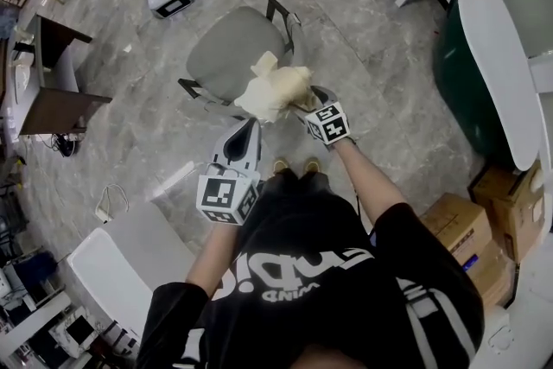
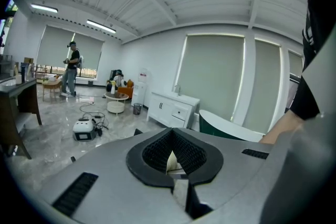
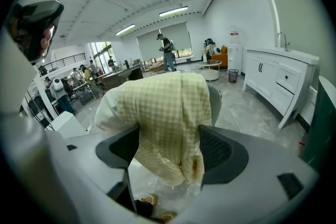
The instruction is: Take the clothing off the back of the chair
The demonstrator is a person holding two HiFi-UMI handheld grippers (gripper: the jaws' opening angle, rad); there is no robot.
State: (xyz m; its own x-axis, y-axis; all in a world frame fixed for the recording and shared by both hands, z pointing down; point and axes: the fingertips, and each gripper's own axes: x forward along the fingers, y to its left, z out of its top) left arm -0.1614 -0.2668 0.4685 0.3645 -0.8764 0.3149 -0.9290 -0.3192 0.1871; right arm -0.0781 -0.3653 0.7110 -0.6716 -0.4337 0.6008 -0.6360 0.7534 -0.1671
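- The left gripper [image 1: 252,125] sits at 7 o'clock of the garment. Its jaws are drawn almost together, with a sliver of cream cloth between the pads.
- The grey chair [image 1: 226,52] stands at 11 o'clock from the person's feet.
- The cream checked clothing [image 1: 275,91] is bunched over the chair's back, at the seat's 5 o'clock edge.
- The right gripper [image 1: 304,102], at the cloth's 4 o'clock, pinches a hanging fold between its jaws.

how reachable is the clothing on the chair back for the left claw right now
Probably reachable: the left claw sits just short of the clothing, with nothing between them. Its jaws are together, so it would need to open first. The right claw grips it.
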